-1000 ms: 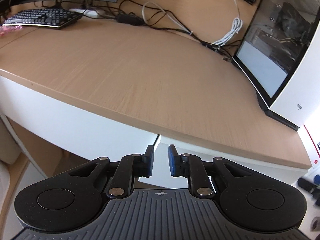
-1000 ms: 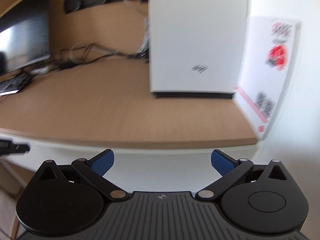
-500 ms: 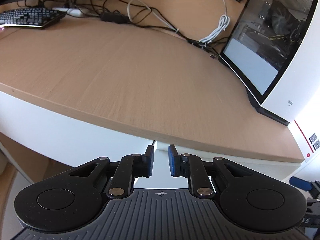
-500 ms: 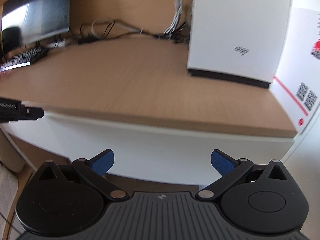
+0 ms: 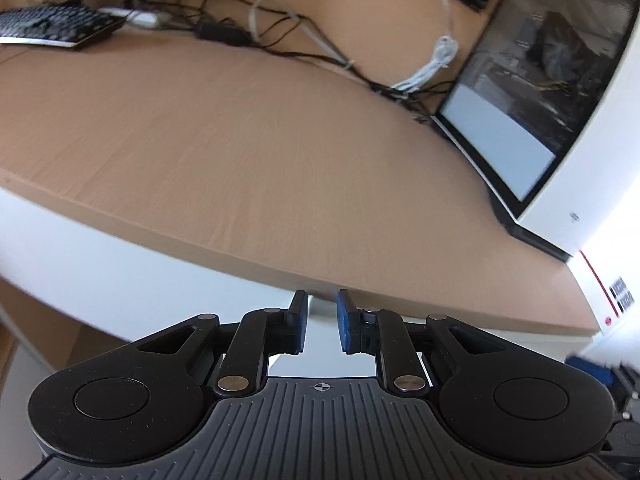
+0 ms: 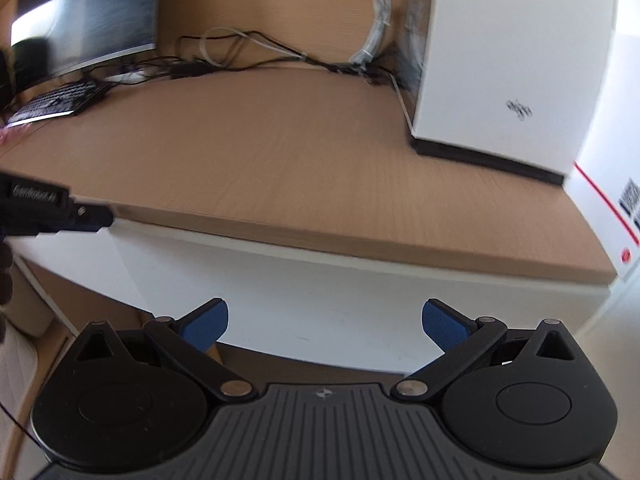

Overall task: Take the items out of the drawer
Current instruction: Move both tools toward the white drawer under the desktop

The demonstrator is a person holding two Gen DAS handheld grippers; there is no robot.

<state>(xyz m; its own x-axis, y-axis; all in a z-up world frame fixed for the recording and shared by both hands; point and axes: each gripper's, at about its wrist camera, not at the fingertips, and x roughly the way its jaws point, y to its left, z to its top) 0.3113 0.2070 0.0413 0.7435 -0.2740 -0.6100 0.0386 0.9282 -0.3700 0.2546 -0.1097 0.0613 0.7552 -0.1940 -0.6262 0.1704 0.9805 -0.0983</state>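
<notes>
Tan wood-grain desk [image 5: 248, 152], white drawer front [image 6: 340, 292]

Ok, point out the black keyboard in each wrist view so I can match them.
Left wrist: the keyboard lies at the top left, at the desk's far end under the monitor.
Right wrist: the keyboard sits at the left edge, upper half, below the dark monitor.
Shared landmark: the white computer case, on the right in both.

No legible txt; logo on white PC case [image 6: 516, 80] too blurred.
</notes>
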